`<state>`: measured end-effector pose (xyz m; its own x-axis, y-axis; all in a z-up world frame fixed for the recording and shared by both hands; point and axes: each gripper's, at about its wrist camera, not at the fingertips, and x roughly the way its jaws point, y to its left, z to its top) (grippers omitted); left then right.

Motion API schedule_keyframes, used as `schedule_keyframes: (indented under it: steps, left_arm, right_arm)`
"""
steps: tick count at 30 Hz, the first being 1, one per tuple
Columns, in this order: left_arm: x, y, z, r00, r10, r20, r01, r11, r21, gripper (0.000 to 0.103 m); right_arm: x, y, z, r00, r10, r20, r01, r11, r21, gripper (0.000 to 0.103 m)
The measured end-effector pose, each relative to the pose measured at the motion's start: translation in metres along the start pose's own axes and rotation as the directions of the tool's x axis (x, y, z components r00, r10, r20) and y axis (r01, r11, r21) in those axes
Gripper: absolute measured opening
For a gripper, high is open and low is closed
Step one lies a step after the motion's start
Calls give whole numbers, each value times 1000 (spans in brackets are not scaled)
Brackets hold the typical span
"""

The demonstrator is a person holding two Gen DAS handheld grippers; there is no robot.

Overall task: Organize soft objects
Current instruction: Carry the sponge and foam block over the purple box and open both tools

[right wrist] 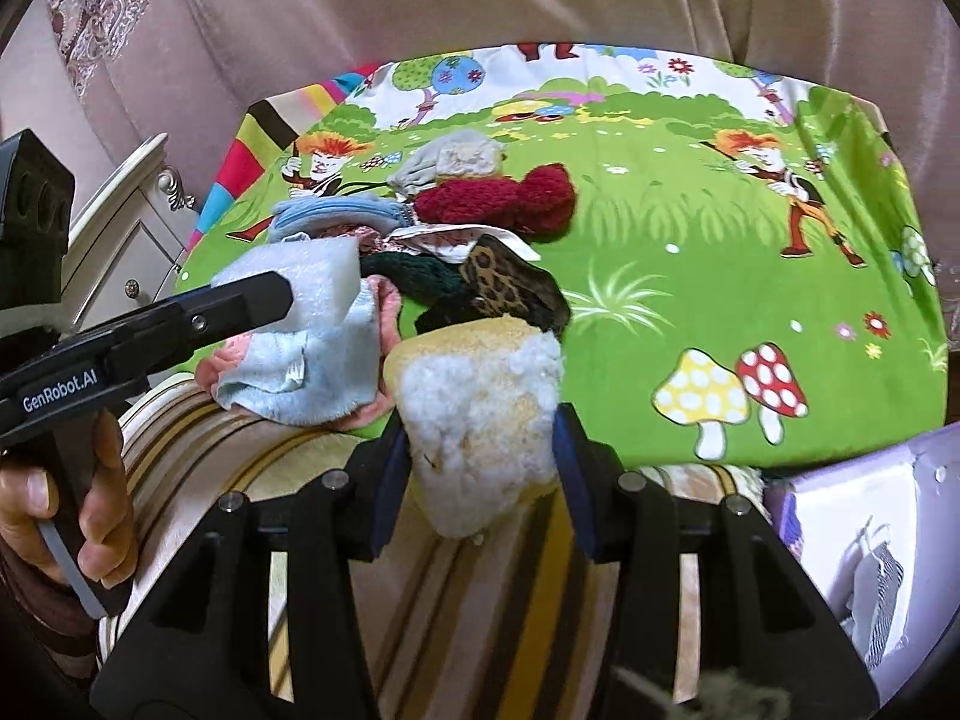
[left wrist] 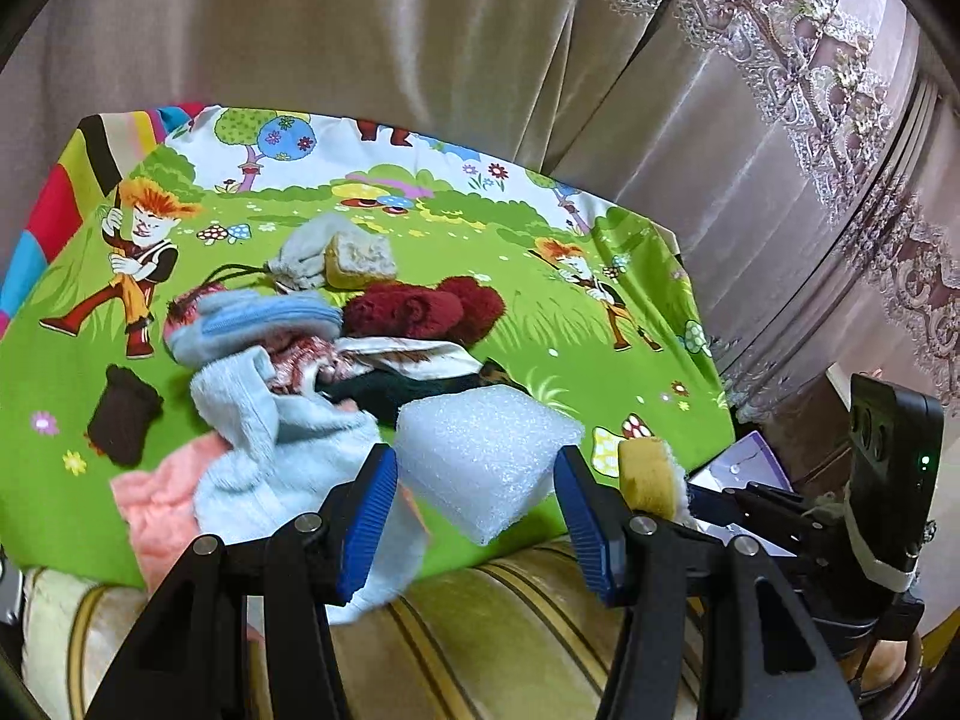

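Observation:
My left gripper (left wrist: 474, 498) is shut on a white foam block (left wrist: 486, 450), its blue pads pressing both sides, held above the near edge of the pile. My right gripper (right wrist: 483, 474) is shut on a yellow sponge with a white fluffy face (right wrist: 480, 414). Both are over the front edge of a green cartoon cloth (right wrist: 690, 252). On the cloth lies a heap of soft things: a light blue towel (left wrist: 282, 438), a pink cloth (left wrist: 162, 510), a dark red knit (left wrist: 426, 309), a grey pouch (left wrist: 312, 252), a second yellow sponge (left wrist: 360, 264) and a leopard-print piece (right wrist: 504, 282).
A black mitten (left wrist: 123, 420) lies apart on the left of the cloth. A striped cushion (right wrist: 468, 600) runs under both grippers. A purple and white box (right wrist: 870, 528) sits at the right, a white cabinet (right wrist: 126, 222) at the left, curtains (left wrist: 420, 30) behind. A hand (right wrist: 90, 510) grips the left handle.

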<state>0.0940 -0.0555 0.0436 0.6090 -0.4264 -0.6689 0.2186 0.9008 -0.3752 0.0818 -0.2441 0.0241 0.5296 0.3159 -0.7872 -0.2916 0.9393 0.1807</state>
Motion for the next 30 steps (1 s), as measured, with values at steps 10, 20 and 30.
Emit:
schedule_keyframes:
  steps: [10,20,30]
  left_arm:
    - [-3,-32,-18,999,-28,-17,28,1000,0,55]
    - [1,-70,-30,998,-55,-40,56,998,36,55]
    - [11,-107,-37,994,-87,-64,91,993,78,55]
  right_arm:
    - [-24,-21,-18,999,-38,20,37,999,40,50]
    - [-57,-49,-35,994,-96,61,91,992,87,50]
    - [-86,-88,-53,977,-193,89,179,972,150,50]
